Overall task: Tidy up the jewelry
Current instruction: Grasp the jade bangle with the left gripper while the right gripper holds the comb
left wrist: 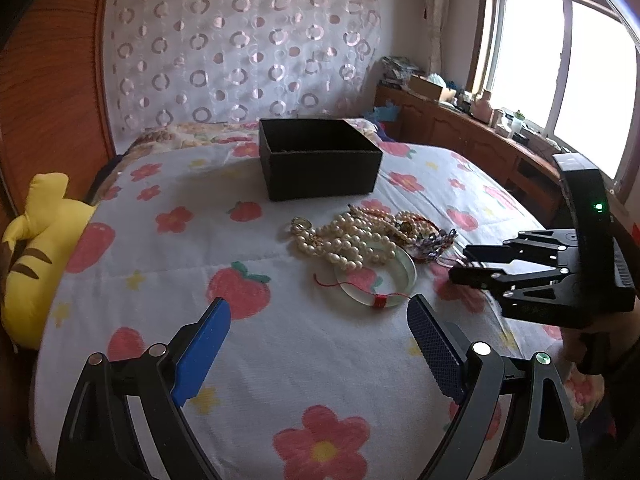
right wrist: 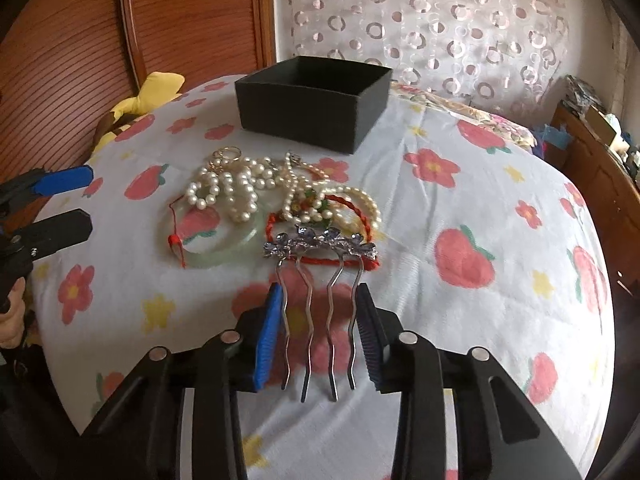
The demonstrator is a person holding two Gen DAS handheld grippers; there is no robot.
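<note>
A heap of jewelry lies on the flowered bedspread: pearl necklaces (left wrist: 352, 238) (right wrist: 236, 188), a pale green jade bangle (left wrist: 376, 276) (right wrist: 216, 248) with red thread, a red cord (right wrist: 332, 236) and a silver hair comb (right wrist: 320, 276) with purple flowers. An open black box (left wrist: 318, 158) (right wrist: 312, 100) stands behind the heap. My right gripper (right wrist: 318, 300) (left wrist: 466, 266) is shut on the comb's wavy prongs, at the heap's near edge. My left gripper (left wrist: 318, 312) (right wrist: 86, 196) is open and empty, just short of the bangle.
A yellow striped plush toy (left wrist: 36, 252) lies at the bed's left edge by a wooden headboard (left wrist: 52, 80). A wooden cabinet (left wrist: 472, 136) with clutter runs under the window on the right. A patterned curtain (left wrist: 240, 44) hangs behind the bed.
</note>
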